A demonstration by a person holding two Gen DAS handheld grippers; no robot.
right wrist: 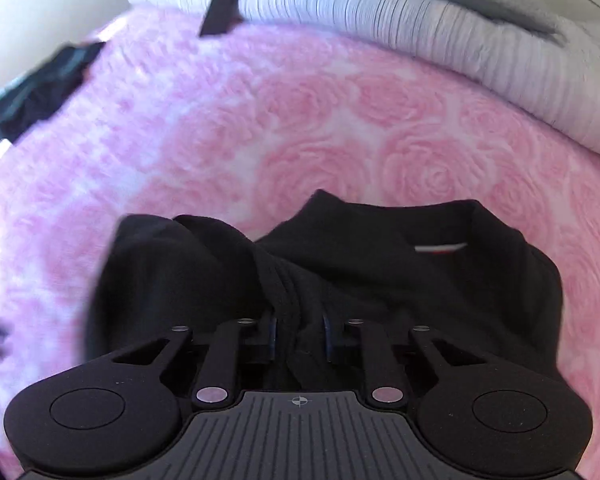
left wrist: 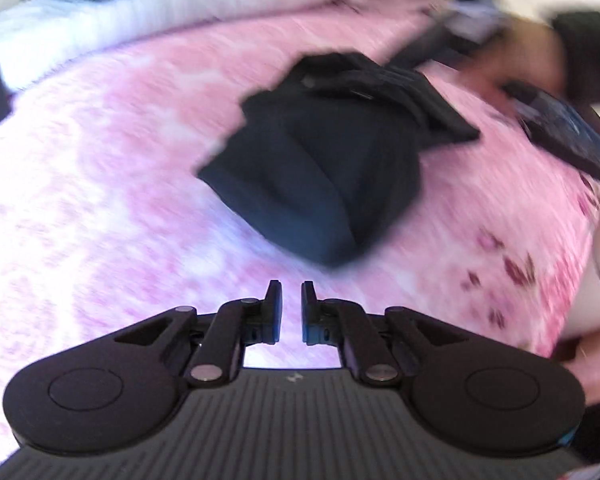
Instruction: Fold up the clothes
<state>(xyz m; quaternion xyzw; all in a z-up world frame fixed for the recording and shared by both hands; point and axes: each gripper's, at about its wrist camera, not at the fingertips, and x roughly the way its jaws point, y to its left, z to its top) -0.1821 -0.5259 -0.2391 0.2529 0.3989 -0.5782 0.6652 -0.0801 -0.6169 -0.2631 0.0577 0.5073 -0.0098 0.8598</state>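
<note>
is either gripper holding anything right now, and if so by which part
The right gripper pinches the black garment by a bunched fold near its middle, below the collar. The left gripper holds nothing.

I am looking at a fluffy pink blanket with a rose pattern (right wrist: 340,120); its cloth is looking soft and bumpy. The black garment of matt knitted cloth (right wrist: 380,272) is looking soft, with ribbed folds. The right gripper (right wrist: 300,338) is showing matt black plastic with shiny round metal pins. The ribbed white blanket (right wrist: 440,36) is looking thick and woolly.
</note>
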